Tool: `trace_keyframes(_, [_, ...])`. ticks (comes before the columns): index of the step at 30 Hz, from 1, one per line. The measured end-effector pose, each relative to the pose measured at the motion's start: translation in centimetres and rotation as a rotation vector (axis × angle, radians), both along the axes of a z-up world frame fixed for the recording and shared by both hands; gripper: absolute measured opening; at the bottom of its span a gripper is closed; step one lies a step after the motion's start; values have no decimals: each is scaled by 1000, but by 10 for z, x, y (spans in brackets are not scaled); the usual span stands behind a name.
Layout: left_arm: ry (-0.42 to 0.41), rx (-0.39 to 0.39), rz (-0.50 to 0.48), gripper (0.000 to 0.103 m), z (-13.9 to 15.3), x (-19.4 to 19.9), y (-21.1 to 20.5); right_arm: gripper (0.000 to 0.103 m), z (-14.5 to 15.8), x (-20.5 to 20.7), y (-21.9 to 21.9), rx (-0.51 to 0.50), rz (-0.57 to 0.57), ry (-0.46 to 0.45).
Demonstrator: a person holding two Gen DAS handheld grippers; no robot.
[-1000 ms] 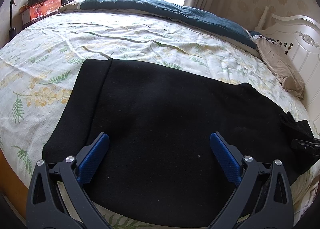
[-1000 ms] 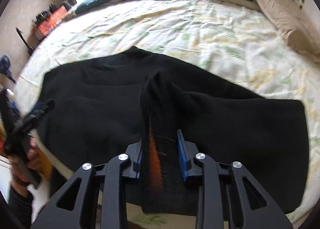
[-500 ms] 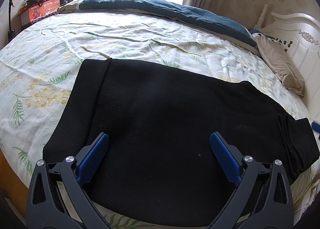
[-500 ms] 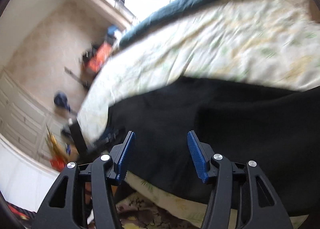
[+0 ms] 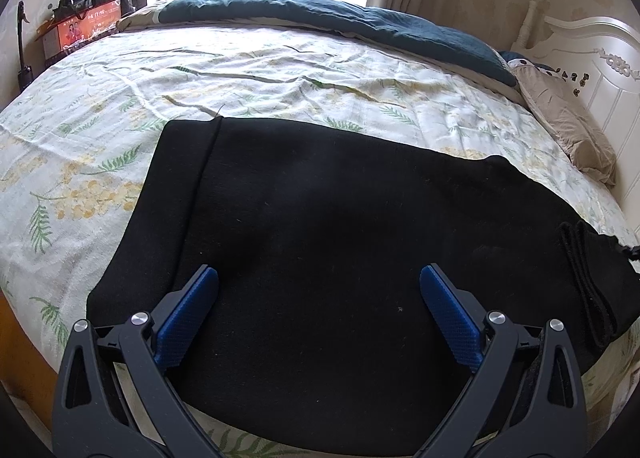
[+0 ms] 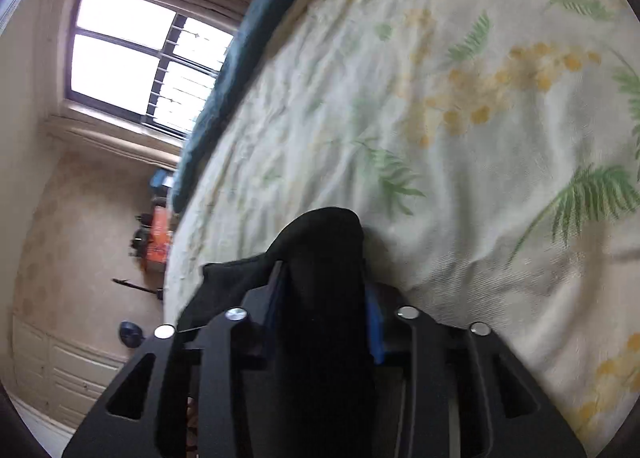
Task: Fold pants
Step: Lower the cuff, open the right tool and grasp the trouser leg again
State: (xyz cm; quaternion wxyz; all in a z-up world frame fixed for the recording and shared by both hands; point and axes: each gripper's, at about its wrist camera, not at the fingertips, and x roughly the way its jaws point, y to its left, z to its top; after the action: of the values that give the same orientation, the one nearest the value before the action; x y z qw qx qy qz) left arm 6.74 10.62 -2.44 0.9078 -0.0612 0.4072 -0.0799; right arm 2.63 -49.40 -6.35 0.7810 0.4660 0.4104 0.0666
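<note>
The black pants (image 5: 340, 242) are lying spread flat across the near part of the bed's floral sheet (image 5: 248, 74), one end doubled into thick folds at the right edge. The left gripper (image 5: 319, 296) is hovering over the cloth with its jaws standing wide and nothing between the blue pads. The right gripper (image 6: 325, 298), whose jaws have just been closing, is pinching a bunched fold of the pants (its view is tilted steeply), the cloth bulging out past the fingertips.
</note>
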Motion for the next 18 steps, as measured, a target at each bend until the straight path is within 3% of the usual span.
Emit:
trace_keyframes(5, [0,8,4,100,0,7,6,29,6,-12,-2,21,22,-21])
trace_keyframes(13, [-1,8,3,100,0,5,3,35,10,-89,-3,95,4,-70])
trace_keyframes(18, [-2,11,3,100,0,4,1,25,0,-103,4,4,-2,-29])
